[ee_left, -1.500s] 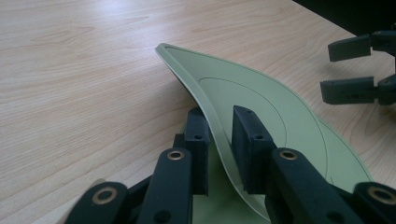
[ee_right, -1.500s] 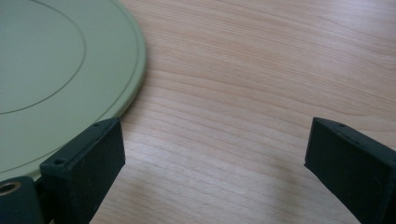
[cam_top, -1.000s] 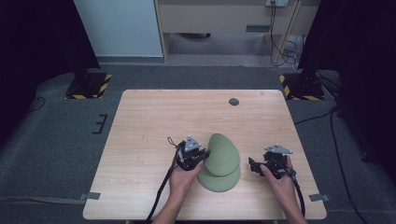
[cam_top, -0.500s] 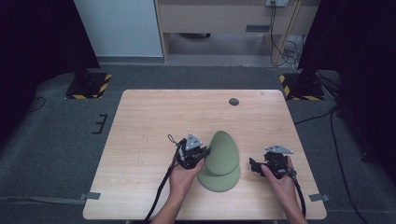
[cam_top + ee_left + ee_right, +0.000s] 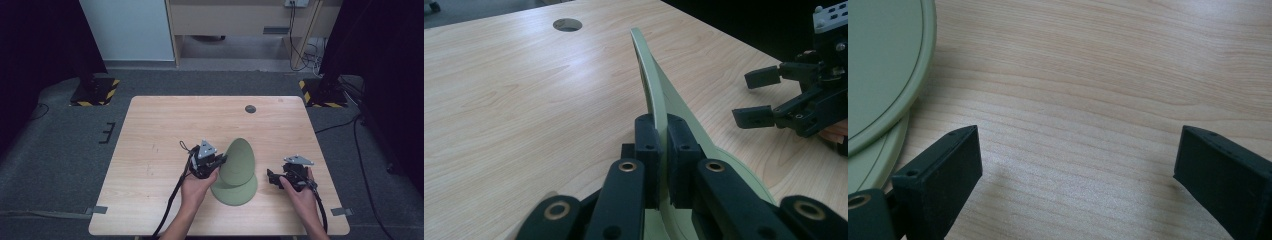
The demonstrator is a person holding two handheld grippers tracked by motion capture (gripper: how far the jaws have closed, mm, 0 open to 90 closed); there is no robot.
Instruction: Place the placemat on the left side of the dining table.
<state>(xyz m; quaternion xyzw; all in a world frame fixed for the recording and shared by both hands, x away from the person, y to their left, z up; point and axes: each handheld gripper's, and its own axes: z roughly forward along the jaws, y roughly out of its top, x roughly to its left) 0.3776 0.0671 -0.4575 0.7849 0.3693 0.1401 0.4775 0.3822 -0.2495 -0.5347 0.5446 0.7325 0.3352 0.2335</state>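
I have the left gripper (image 5: 663, 150) clamped on the rim of the upper green plate (image 5: 238, 160), its two pads pinched tight on either side of the thin edge. That plate is tilted up on its near-left edge, leaning over a second green plate (image 5: 235, 191) that lies flat on the table (image 5: 160, 130); in the high view the raised one overlaps the flat one's far half. From the left gripper view the lifted rim rises as a narrow curved blade away from my jaws (I cannot tell whether its low end touches the plate beneath).

My right gripper (image 5: 276, 179) sits just to the right of the plates, apart from them, its jaws spread wide with nothing between them but bare wood. In the right gripper view the rims of both plates curve along the left border, close to my left pad but clear of it.

For room: the plates sit toward the near edge of the table, slightly right of centre. The far half of the tabletop is open except for a small round cable hole (image 5: 250, 109) near the far edge. Open wood also lies to the left of my left hand (image 5: 195, 187), and a narrower strip runs to the right of my right hand (image 5: 300, 192) before the table edge.
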